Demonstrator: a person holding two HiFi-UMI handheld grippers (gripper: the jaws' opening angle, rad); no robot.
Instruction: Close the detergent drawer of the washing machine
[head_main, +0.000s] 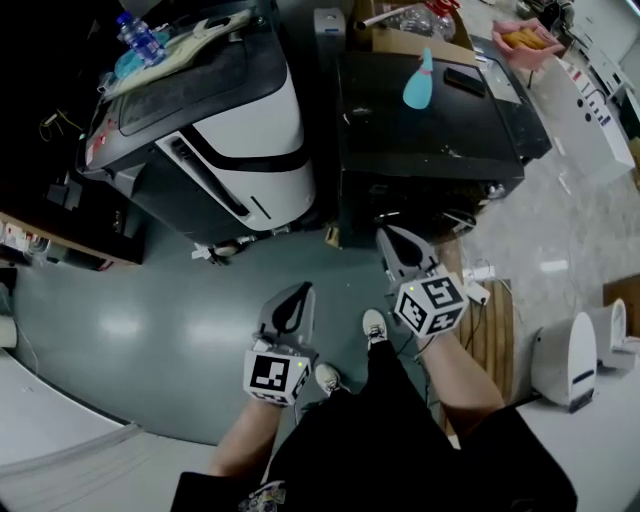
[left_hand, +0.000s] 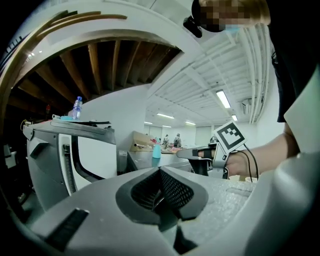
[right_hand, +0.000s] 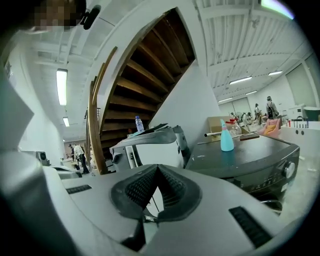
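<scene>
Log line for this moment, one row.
left tool: shut, empty | right tool: shut, empty | washing machine: neither tool touching

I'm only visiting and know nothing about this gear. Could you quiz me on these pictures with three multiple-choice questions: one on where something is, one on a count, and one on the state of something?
1. Where does the turquoise bottle stand?
A) on the floor
B) on top of the black machine
C) in the person's hand

2. How many handheld grippers show in the head view?
A) one
B) two
C) four

3. How do the jaws of the grippers stand?
A) both pairs shut, nothing between them
B) both pairs wide open
C) one pair clamped on the bottle

Answers:
1 B: the head view shows the bottle on that machine's dark top.
2 B: the left gripper and the right gripper are the only ones there.
3 A: each gripper view shows its pads meeting with nothing between them.
</scene>
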